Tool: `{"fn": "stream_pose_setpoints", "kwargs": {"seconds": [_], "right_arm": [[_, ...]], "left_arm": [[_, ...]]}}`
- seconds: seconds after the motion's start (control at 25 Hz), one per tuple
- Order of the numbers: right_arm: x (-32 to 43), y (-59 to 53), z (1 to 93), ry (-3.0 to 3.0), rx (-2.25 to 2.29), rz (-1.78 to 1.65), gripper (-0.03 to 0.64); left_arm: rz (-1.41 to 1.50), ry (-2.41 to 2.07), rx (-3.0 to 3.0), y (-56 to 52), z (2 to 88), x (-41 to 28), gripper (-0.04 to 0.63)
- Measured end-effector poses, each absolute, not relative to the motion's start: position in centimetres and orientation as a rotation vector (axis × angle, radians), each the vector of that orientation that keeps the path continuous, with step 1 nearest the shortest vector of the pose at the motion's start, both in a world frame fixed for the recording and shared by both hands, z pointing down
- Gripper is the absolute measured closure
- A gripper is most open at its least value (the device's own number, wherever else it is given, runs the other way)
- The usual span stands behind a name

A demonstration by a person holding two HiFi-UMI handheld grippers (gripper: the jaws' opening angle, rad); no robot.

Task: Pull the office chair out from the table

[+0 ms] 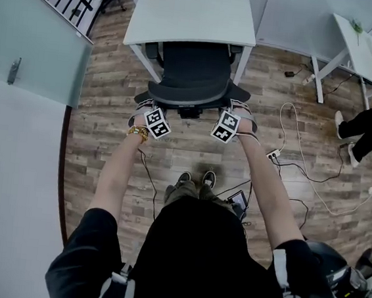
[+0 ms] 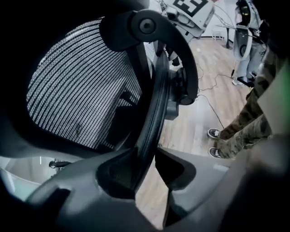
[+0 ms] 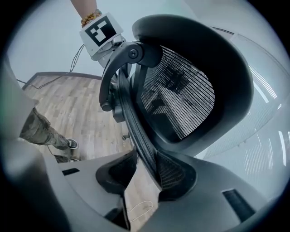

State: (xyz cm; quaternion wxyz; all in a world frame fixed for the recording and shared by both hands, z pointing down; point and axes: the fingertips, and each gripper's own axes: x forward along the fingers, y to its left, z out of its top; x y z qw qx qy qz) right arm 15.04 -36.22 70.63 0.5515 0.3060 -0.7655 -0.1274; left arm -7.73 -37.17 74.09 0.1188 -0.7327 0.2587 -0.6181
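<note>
While the office chair (image 1: 194,73) sat tucked under the desk (image 1: 193,13) at top centre, the left tool (image 2: 149,163) and right tool (image 3: 147,172) each gripped its backrest rim (image 2: 156,99). Jaws stood narrowly apart, pinching it.

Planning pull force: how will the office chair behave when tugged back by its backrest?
Likely rolls easily: the office chair stands on smooth plank floor. The left gripper and right gripper clamp the backrest rim high, so it may tilt first. The rim looks stiff, the mesh flexible.

Even bright light, fisheye-warped dark edges
</note>
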Motion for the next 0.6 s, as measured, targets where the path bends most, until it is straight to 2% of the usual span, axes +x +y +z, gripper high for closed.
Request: {"fn": "stream_pose_setpoints", "kwargs": {"seconds": [0.6], "right_arm": [[13.5, -34.1, 70.8, -1.795, 0.683, -0.26, 0.502]], "left_arm": [[-1.758, 0.749, -2.15, -36.0, 73.9, -9.1, 0.449]]}}
